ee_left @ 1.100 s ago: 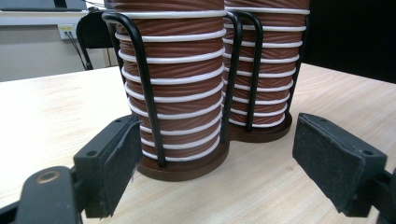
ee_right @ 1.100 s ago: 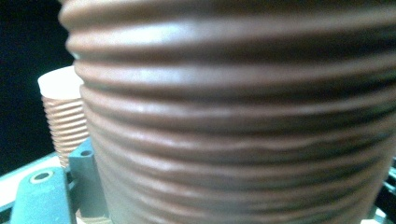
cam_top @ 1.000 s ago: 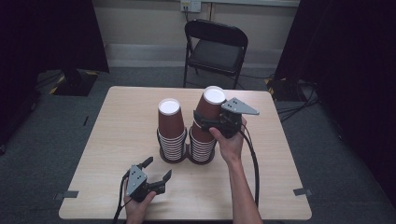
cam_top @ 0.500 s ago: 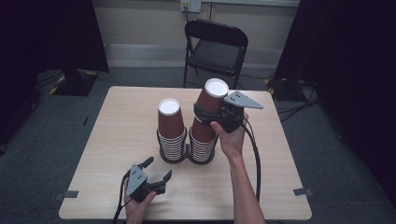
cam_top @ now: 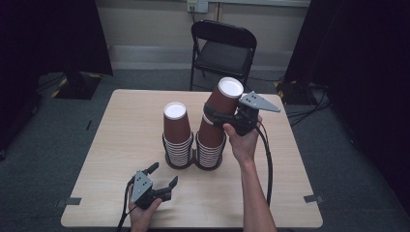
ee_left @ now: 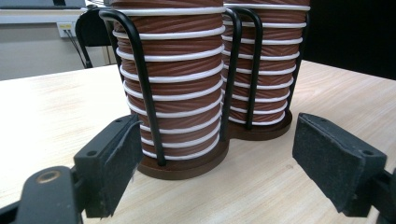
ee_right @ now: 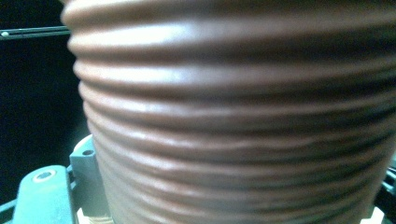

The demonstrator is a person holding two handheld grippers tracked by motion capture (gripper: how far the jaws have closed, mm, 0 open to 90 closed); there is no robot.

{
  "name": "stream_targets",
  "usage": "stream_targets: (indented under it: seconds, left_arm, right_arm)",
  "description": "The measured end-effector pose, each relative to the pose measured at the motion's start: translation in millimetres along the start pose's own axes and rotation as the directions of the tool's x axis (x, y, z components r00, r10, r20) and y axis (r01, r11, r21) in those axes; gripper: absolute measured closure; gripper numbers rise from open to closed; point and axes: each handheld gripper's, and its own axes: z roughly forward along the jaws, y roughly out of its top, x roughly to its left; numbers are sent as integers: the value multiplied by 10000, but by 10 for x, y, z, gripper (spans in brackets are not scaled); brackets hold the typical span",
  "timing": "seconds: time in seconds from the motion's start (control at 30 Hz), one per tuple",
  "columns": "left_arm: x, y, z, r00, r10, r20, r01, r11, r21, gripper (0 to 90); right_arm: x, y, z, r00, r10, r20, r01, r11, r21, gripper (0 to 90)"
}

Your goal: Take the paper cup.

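Observation:
Two stacks of upturned brown ribbed paper cups stand in black wire holders mid-table, the left stack (cam_top: 177, 137) and the right stack (cam_top: 211, 145). My right gripper (cam_top: 216, 116) is shut on the top cup (cam_top: 226, 96) of the right stack, which is raised and tilted to the right, its base still over the stack. That cup's ribbed wall (ee_right: 233, 116) is close up in the right gripper view. Near the table's front edge my left gripper (cam_top: 164, 174) rests open, with nothing between its pads. Both holders' bases (ee_left: 187, 163) lie just beyond the left gripper (ee_left: 219, 163).
The wooden table (cam_top: 125, 125) has bare room to the left, right and front of the stacks. A black folding chair (cam_top: 222, 48) stands behind the far edge. The right gripper's cable (cam_top: 267, 164) hangs beside the forearm.
The right gripper has risen with the top cup, pulling it up off the right stack and tilting it rightward. The left gripper has stayed put.

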Motion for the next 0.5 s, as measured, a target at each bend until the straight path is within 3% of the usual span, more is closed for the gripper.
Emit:
stream_targets:
  seconds: [0.23, 0.5]
  left_arm:
    - [1, 2, -1, 10000, 50, -30, -50, 10000, 47, 159]
    - [8, -3, -4, 9998, -175, -115, 174, 9998, -60, 162]
  right_arm:
    - [-38, 53, -95, 9997, 244, 91, -242, 9996, -147, 137]
    - [-111, 64, -183, 9986, 422, 312, -416, 9989, -195, 139]
